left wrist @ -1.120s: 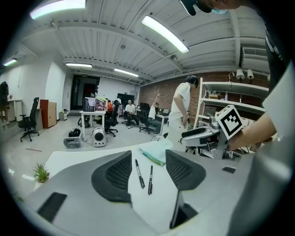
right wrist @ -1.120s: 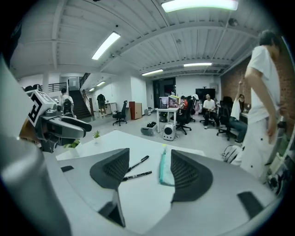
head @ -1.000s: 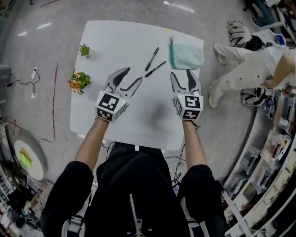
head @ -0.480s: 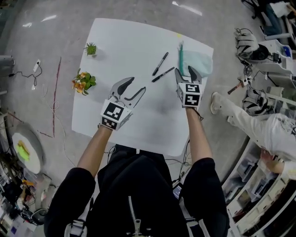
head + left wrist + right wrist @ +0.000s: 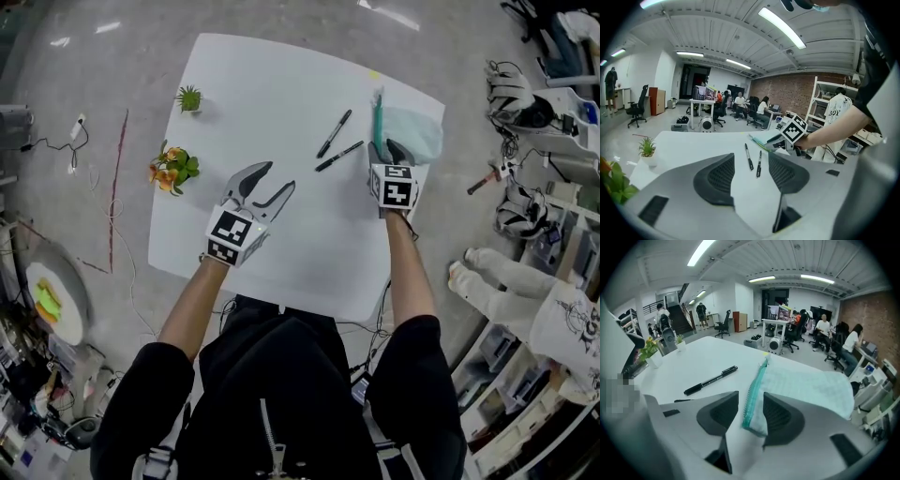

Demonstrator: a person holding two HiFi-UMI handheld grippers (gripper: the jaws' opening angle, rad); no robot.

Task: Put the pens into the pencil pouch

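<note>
In the head view we find the pencil pouch (image 5: 417, 131) at the far right of the counter (image 5: 272, 84). Two pens (image 5: 334, 133) lie loose just left of it, and the left gripper (image 5: 274, 178) hovers well left of the pouch.

The left gripper view shows its jaws apart and empty.

In the right gripper view the right gripper (image 5: 750, 397) is closing its jaws around the pouch's near zip corner — not yet pinched.

We judge this the pouch-steadying step; next we finish that clamp, then fetch a pen.

"BOY" — print on a white T-shirt (image 5: 836, 108)
</note>
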